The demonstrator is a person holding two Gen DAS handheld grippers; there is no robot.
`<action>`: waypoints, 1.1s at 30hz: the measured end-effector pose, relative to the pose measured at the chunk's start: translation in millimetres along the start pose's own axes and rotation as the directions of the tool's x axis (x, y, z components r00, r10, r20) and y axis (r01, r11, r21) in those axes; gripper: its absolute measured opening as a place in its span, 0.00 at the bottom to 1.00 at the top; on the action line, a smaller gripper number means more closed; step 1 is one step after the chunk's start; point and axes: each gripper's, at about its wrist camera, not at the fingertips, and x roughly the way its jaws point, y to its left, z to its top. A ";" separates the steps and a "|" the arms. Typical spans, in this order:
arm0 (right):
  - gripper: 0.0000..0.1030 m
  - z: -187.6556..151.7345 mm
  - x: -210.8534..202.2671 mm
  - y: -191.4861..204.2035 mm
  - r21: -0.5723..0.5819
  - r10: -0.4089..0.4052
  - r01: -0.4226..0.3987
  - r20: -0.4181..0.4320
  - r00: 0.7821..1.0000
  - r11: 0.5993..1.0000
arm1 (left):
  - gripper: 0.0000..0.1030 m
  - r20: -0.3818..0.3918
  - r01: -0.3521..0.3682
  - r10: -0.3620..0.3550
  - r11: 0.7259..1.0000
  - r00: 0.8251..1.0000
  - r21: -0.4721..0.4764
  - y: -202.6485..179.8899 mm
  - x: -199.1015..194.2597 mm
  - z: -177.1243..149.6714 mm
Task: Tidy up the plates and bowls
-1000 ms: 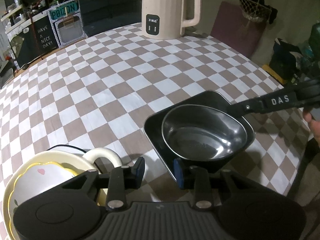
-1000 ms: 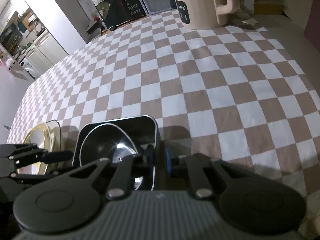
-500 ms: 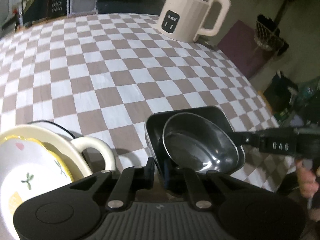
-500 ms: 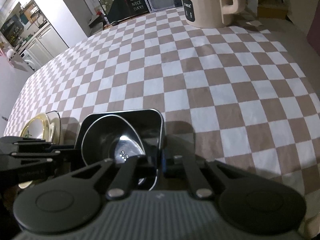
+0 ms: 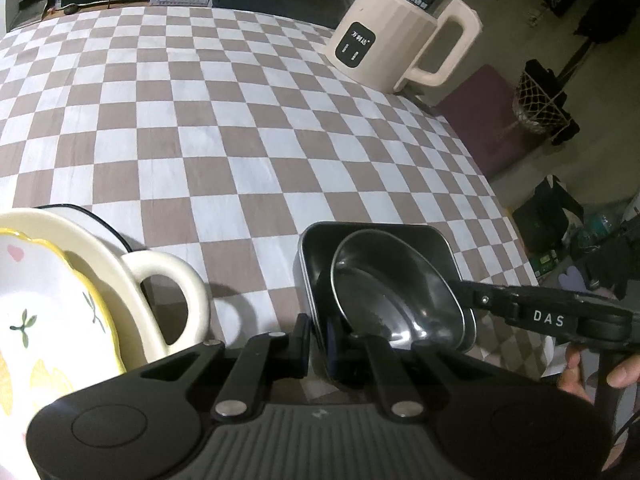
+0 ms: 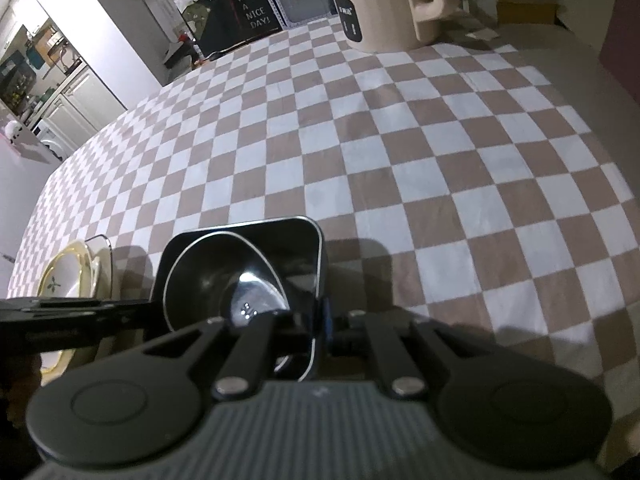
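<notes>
Two grippers are pinching one black tray from opposite sides: left gripper is clamping its near-left wall, right gripper its right wall. Steel bowl is sitting inside the tray. Plates are lying just left on the checkered cloth.

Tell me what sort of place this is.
Probably a home dining area beside a kitchen: a table under a checkered tablecloth, an electric kettle at its far edge, and white kitchen cabinets in the background.
</notes>
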 end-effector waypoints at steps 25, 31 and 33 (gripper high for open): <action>0.06 11.0 -48.9 26.0 0.028 0.020 -0.025 0.147 0.989 0.999 | 0.05 0.173 0.048 -0.042 0.998 0.984 -0.030 6.4 -59.4 5.7; 0.06 13.7 -66.5 63.8 -0.020 0.054 -0.051 0.204 0.977 0.999 | 0.05 0.256 0.045 -0.031 0.998 0.966 -0.049 26.0 -104.7 2.7; 0.06 14.5 -69.8 79.2 -0.041 0.063 -0.055 0.218 0.974 0.998 | 0.05 0.282 0.043 -0.026 0.998 0.959 -0.055 33.5 -119.9 0.5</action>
